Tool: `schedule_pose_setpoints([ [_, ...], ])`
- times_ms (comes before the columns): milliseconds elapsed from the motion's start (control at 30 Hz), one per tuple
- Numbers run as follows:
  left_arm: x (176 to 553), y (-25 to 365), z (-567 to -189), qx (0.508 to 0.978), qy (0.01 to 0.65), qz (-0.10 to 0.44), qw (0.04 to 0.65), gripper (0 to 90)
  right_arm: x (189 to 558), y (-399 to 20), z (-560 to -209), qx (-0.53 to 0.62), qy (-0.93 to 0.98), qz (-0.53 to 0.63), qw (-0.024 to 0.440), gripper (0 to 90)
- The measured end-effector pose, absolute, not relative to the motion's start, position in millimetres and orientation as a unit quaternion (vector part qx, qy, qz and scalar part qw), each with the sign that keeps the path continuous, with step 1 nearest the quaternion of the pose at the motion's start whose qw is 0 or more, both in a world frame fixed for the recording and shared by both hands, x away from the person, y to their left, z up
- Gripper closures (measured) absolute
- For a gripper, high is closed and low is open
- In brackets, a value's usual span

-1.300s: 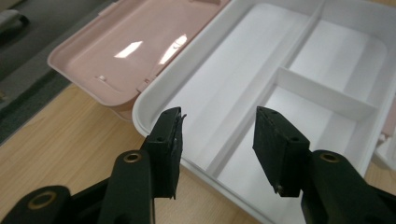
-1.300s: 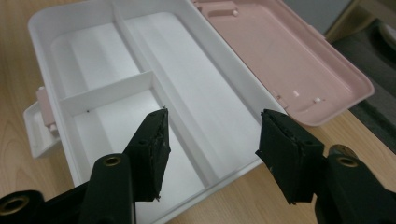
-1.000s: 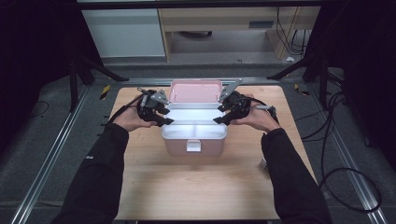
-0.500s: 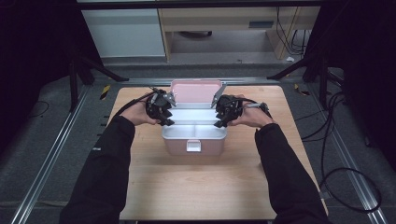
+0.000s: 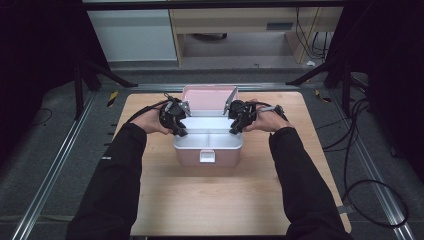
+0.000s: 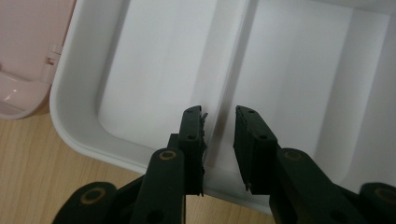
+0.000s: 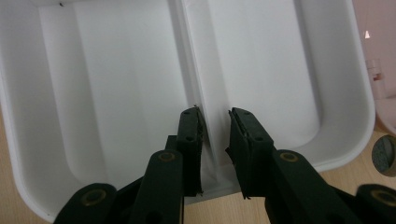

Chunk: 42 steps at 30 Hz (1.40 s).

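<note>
A pink box (image 5: 186, 158) stands open on the wooden table (image 5: 215, 200), its lid (image 5: 209, 97) tipped up at the back. Inside it sits a white tray (image 5: 220, 126) with two compartments split by a middle divider (image 6: 229, 70). My left gripper (image 5: 181, 131) is at the tray's left end, open, its jaws (image 6: 218, 112) on either side of the divider just over the rim. My right gripper (image 5: 234, 130) mirrors it at the right end, open, with the divider (image 7: 196, 56) between its jaws (image 7: 215, 114). Both compartments look bare.
A white latch (image 5: 207, 156) sits on the box's front face. Metal rails (image 5: 55, 170) run along both sides of the table, and cables (image 5: 360, 150) lie on the floor at the right. Bare tabletop lies in front of the box.
Both hands have moved inward from the box's sides, bringing the grippers down over the tray's left and right ends at the divider.
</note>
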<state>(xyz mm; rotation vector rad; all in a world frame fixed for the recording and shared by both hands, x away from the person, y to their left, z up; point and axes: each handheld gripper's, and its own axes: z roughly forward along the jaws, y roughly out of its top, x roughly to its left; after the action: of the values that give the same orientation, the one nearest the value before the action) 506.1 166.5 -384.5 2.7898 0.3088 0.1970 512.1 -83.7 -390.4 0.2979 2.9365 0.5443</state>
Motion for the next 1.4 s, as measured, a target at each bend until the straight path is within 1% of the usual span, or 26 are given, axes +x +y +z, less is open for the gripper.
schedule_pose_setpoints([
  [33,506.7,165.6,-384.3,0.979,0.107,0.069,0.159,74.8,512.1,-81.6,-389.7,0.098,0.978,0.171,0.071,74.8],
  [100,508.1,162.9,-383.2,0.982,0.104,0.071,0.144,76.0,512.1,-80.9,-389.5,0.099,0.978,0.168,0.069,76.0],
  [167,510.7,160.8,-382.2,0.984,0.100,0.071,0.130,79.0,512.0,-80.4,-389.2,0.101,0.979,0.164,0.064,79.1],
  [233,512.6,160.8,-381.9,0.984,0.103,0.063,0.130,80.3,511.3,-79.8,-389.1,0.102,0.980,0.160,0.061,82.5],
  [400,514.2,161.6,-382.0,0.984,0.103,0.057,0.133,81.1,511.2,-79.5,-388.8,0.098,0.981,0.157,0.062,83.0],
  [667,513.4,162.7,-379.0,0.984,0.100,0.063,0.134,81.6,510.6,-79.7,-387.2,0.101,0.980,0.159,0.063,83.8],
  [900,507.2,154.8,-368.4,0.988,0.079,0.075,0.108,84.2,507.6,-82.6,-381.7,0.093,0.979,0.167,0.071,84.9],
  [1167,496.4,151.9,-342.1,0.987,0.064,0.096,0.114,85.9,498.8,-92.5,-360.1,0.084,0.973,0.195,0.089,85.3],
  [1400,476.4,144.9,-316.4,0.988,0.045,0.096,0.116,87.4,483.9,-96.8,-333.2,0.075,0.975,0.184,0.100,85.0],
])
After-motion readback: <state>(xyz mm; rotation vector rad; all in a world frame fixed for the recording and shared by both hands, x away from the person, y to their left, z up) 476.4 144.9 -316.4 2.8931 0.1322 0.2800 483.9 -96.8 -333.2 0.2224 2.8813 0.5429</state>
